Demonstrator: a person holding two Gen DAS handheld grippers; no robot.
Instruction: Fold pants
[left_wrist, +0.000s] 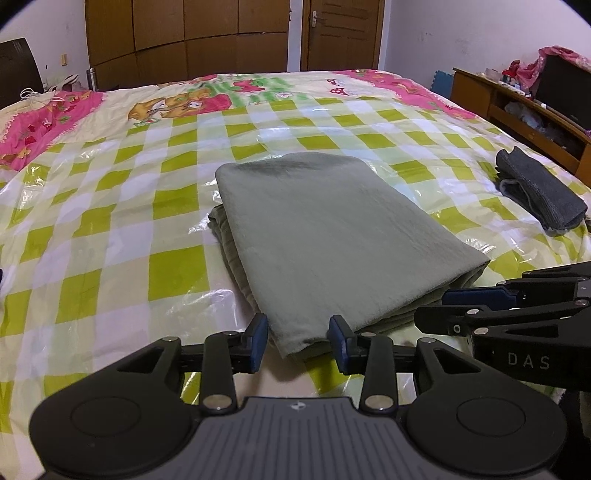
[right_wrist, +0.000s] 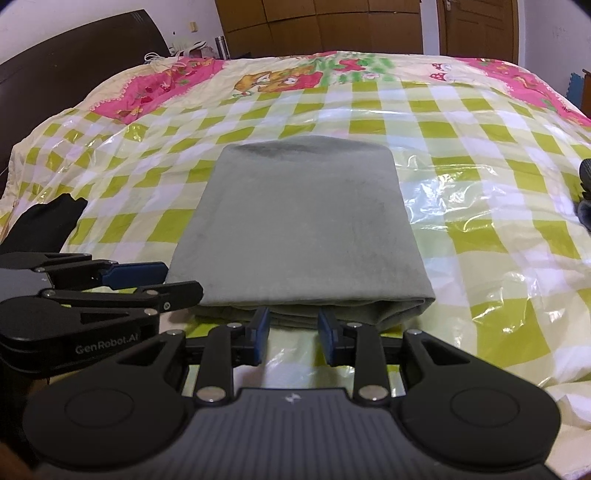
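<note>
Pants (left_wrist: 332, 236): soft grey-green folded rectangle | bedspread (left_wrist: 110, 229): glossy checked plastic | left tool (left_wrist: 298, 341), right tool (right_wrist: 293, 334): jaws apart, empty

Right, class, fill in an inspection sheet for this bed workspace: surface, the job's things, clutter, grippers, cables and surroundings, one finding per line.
Surface: bed with a green-and-white checked cover under clear, shiny plastic sheeting; pink cartoon print at the far end.
Job's things: grey-green pants folded into a flat stack, lying mid-bed.
Clutter: dark grey folded cloth to the right of the pants, apart from them.
Grippers: left gripper open, its fingers either side of the stack's near corner; right gripper open at the near edge.
Cables: white cord near the headboard.
Surroundings: wooden wardrobe, door, wooden shelf unit on the right.
</note>
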